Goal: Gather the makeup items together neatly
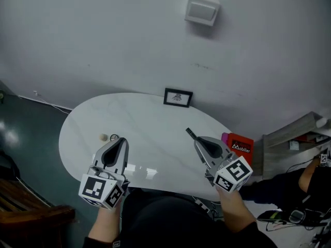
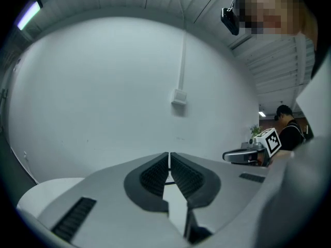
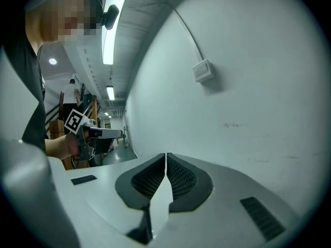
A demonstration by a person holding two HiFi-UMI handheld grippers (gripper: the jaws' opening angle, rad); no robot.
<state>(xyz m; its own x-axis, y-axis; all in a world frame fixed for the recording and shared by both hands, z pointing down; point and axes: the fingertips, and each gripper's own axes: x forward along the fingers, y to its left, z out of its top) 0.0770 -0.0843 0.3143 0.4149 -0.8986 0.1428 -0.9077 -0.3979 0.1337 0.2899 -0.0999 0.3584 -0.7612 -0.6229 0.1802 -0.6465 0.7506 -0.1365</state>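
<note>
The white oval table [image 1: 155, 118] fills the middle of the head view, set against a pale wall [image 1: 103, 35].

Both grippers are held low over its near rim, pointing nearly level toward the wall. The left gripper [image 1: 123, 141] sits at about 7 o'clock from the table's centre. Its marker cube is nearest the camera, and the left hand [image 1: 107, 217] is behind it. Its jaws are pressed together with nothing between them, as its own view shows. The right gripper [image 1: 189, 132] sits at about 4 o'clock, angled slightly inward toward 11 o'clock, with the right hand [image 1: 234, 201] gripping it from below. Its jaws also meet along a thin seam and carry nothing. The two grippers are well apart, and the bare tabletop lies between them.

A wooden bench [image 1: 31, 213] stands on the dark floor at 8 o'clock, off the table. Another person's arm [image 1: 305, 177] reaches in at the right edge of the view. A red box [image 1: 239, 145] sits at the 3 o'clock rim; I cannot tell whether it rests on the table. A white wall box [image 1: 202, 10] hangs at 12 o'clock. A small black picture frame [image 1: 178, 97] stands upright on the far rim at 1 o'clock.

The makeup items lie at 9 o'clock, just beside the left gripper's tip. They are a small beige round item [image 1: 103, 137] and a dark ring-shaped item [image 1: 114, 137], close together and too small to identify.
</note>
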